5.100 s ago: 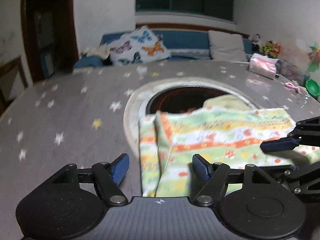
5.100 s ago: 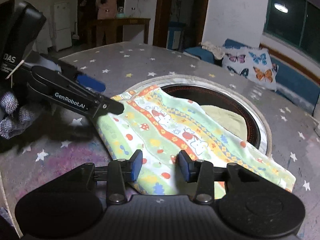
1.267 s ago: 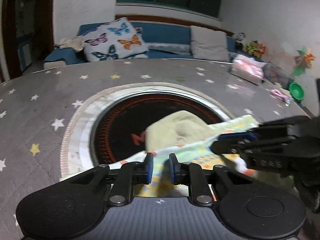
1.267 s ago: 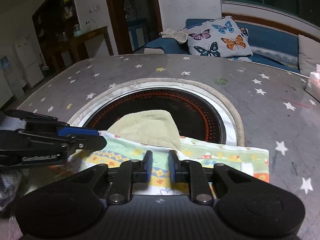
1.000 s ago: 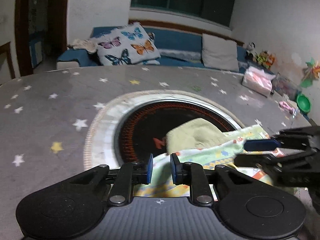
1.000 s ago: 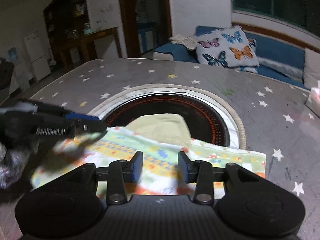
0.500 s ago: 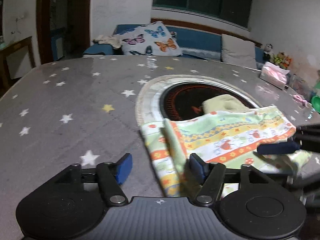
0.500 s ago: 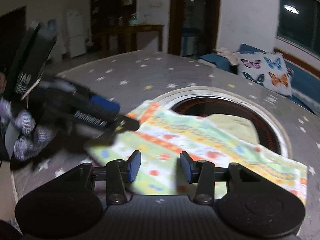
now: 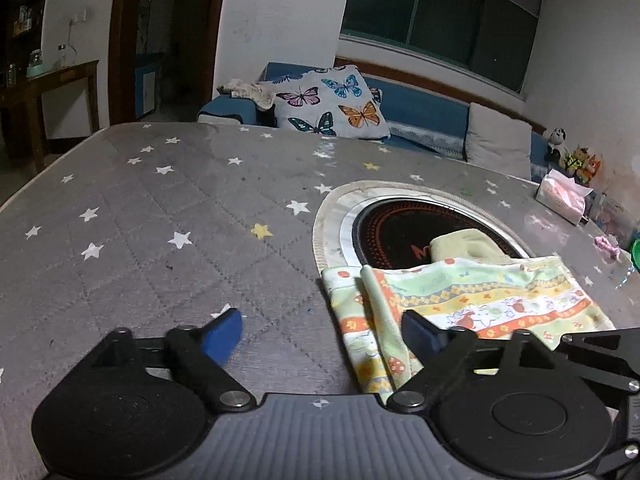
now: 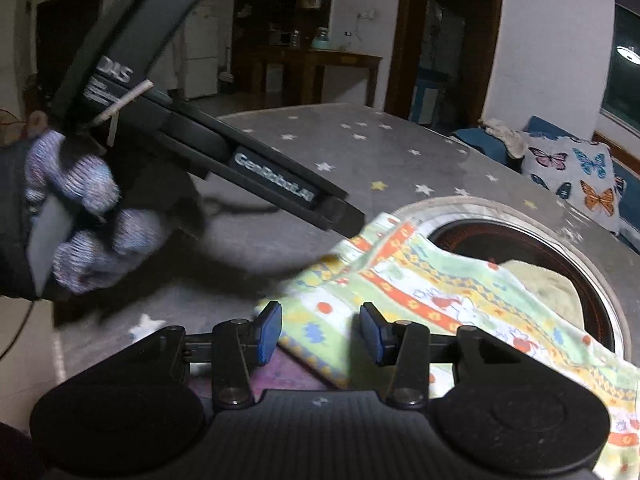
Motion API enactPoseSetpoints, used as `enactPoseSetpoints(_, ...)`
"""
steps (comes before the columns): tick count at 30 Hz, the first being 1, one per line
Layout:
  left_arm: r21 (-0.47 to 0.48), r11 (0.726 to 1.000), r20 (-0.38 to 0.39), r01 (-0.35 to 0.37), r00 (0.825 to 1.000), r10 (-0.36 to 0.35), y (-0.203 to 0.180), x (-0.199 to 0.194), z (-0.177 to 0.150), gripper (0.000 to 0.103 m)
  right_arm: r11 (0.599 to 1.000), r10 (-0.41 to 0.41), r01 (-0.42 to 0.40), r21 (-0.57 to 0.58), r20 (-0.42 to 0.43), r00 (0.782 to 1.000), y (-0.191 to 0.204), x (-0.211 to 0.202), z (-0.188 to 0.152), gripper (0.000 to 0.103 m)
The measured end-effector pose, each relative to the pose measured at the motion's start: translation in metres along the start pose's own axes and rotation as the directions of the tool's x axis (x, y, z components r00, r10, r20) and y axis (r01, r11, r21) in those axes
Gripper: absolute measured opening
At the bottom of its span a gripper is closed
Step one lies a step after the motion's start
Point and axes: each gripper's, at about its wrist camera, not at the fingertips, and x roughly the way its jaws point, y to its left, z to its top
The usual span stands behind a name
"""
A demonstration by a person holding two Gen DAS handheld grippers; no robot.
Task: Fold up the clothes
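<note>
Soft printed cloth garment (image 9: 472, 304); quilted tablecloth (image 9: 160, 216)

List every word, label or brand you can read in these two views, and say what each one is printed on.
"GenRobot.AI": white lettering on the arm of the left hand-held gripper, seen in the right wrist view.
"DAS": white letters on the black body above that arm; the first letter is partly cut off, so this is my best reading. The smaller print under it is too blurred to read.
The patterned cloth shows cartoon pictures only, no legible words.
</note>
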Motion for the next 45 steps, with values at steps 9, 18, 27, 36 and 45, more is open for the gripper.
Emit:
enactPoseSetpoints(9,-0.101,0.993,-0.05,0.059,0.997,-0.064,0.002,0.005,-0.001,0.093,0.999,-0.002,0.001,-0.051,-0.019,1.0,0.015,0.007,0.001,0.029)
enactPoseSetpoints(18,-0.295,0.946,-0.114,0.132,0.978,-0.172,0.005,0.013,0.001,0.089,0.998,0.008,-0.01,0.065,0.041,0.999,0.001,-0.018,0.011,0.011)
enactPoseSetpoints(27,-0.46,0.869,-0.138,0.181,0.953,-0.271,0.006,0.02,-0.003,0.042,0.994,0.054,-0.062,0.089,0.09,0.995,0.001,-0.042,0.012,0.01)
enactPoseSetpoints(36,-0.489,0.856,-0.148,0.17,0.95,-0.273,0.011,0.023,-0.008,0.015,0.986,0.051,-0.067,0.153,0.109,0.993,-0.017,-0.056,0.005,0.014)
enactPoseSetpoints(45,-0.463,0.872,-0.148,0.158,0.956,-0.252,0.008,0.022,-0.008,0.015,0.902,-0.239,0.223,0.369,-0.003,0.971,-0.111,-0.068,-0.031,0.015)
